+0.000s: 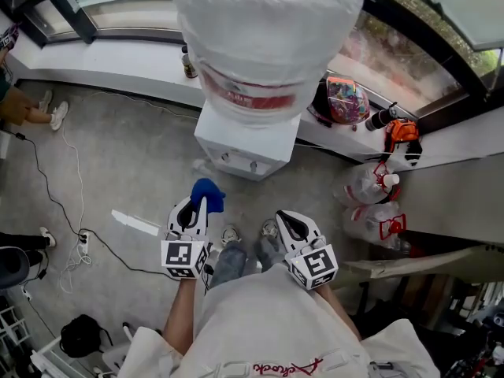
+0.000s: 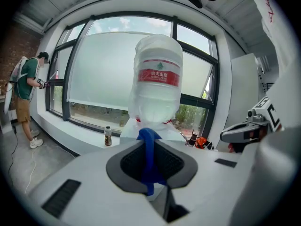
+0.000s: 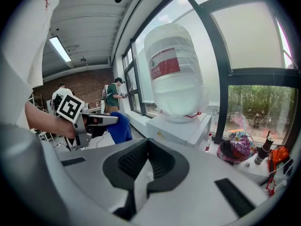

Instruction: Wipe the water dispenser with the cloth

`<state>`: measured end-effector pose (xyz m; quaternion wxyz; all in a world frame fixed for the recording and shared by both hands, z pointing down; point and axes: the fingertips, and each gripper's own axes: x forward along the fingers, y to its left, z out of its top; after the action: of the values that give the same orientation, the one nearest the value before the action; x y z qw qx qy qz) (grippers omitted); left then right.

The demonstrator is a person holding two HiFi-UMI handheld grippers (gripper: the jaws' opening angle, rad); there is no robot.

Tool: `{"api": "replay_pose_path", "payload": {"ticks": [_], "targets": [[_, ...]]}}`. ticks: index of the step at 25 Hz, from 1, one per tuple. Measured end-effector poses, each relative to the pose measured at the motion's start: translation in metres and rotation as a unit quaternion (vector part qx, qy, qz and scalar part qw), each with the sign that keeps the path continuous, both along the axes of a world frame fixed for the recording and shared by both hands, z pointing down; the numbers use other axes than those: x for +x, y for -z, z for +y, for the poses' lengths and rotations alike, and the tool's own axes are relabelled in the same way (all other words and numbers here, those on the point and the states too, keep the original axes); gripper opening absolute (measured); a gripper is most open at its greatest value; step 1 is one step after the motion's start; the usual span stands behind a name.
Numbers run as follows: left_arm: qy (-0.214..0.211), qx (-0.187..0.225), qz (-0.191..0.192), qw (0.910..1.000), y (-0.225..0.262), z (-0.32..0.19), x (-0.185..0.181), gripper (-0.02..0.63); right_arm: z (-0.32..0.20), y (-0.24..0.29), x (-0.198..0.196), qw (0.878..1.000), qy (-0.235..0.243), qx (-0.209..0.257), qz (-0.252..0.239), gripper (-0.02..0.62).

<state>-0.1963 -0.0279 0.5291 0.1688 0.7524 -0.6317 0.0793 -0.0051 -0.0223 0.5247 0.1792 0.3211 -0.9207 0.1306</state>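
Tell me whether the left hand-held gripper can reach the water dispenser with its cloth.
Probably yes: the left hand-held gripper holds the cloth in front of the water dispenser, and nothing stands between them.

Overhead, gripper views roughly level, sharing dispenser [image 1: 244, 144]

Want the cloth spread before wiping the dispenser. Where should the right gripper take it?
Grip the loose blue bunch of the cloth standing out past the left gripper's clamped jaws, coming from the right side. That end is free and nearest the right gripper, whose jaws are shut on nothing, so open first.
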Motion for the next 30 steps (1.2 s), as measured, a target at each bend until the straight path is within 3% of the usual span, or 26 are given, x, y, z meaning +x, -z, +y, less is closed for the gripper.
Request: {"api": "replay_pose_path", "payload": {"ticks": [6,11,20,25,30], "targets": [[-0.002,0.011,-0.007,0.9999,-0.004,-0.037,-0.015,0.051,0.001,0.003,0.008,1.0,-0.008,0.003,0.003,0.014],[-0.002,0.02,-0.039,0.999,-0.006,-0.084,-0.041,0.051,0.002,0.003,0.011,1.0,-0.01,-0.001,0.007,0.014],[0.044,0.008,-0.055,0.9974,-0.015,-0.142,-0.107,0.051,0.002,0.0,0.015,1.0,-0.015,-0.002,0.01,0.014],[0.036,-0.004,-0.061,0.9975,-0.026,-0.151,-0.103,0.051,0.002,-0.001,0.018,1.0,-0.02,-0.003,0.012,0.014],[0.004,-0.006,-0.053,0.9986,-0.035,-0.162,-0.062,0.051,0.0,-0.001,0.026,0.999,-0.031,-0.002,0.011,0.014]]}}
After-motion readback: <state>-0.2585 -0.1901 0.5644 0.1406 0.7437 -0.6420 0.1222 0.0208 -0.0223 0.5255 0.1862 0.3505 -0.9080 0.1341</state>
